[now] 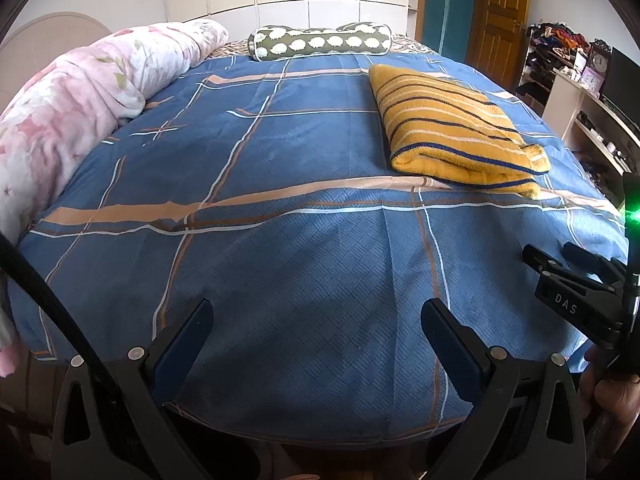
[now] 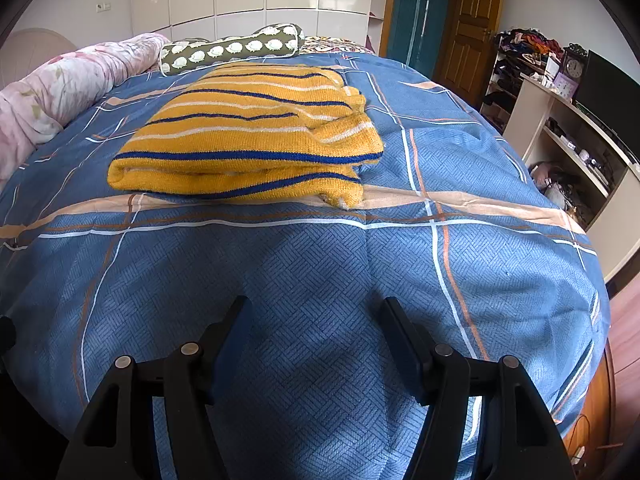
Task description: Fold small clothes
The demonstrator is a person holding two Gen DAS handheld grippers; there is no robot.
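A yellow knit sweater [image 1: 452, 128] with navy and white stripes lies folded into a thick rectangle on the blue plaid bed cover [image 1: 280, 152]. In the right wrist view the same sweater [image 2: 252, 136] lies ahead of me, past the middle of the bed cover [image 2: 320, 288]. My left gripper [image 1: 316, 308] hovers open over the near edge of the bed, nothing between its fingers. My right gripper [image 2: 314, 308] is open too, empty, short of the sweater. The right gripper [image 1: 560, 256] also shows at the right edge of the left wrist view, held by a hand [image 1: 612, 392].
A rolled pink floral quilt [image 1: 80, 104] runs along the left side of the bed. A green bolster pillow [image 1: 320, 42] lies at the head. To the right stand a white shelf unit [image 2: 576, 152] with a clock and a dark screen, and a wooden door [image 2: 468, 28].
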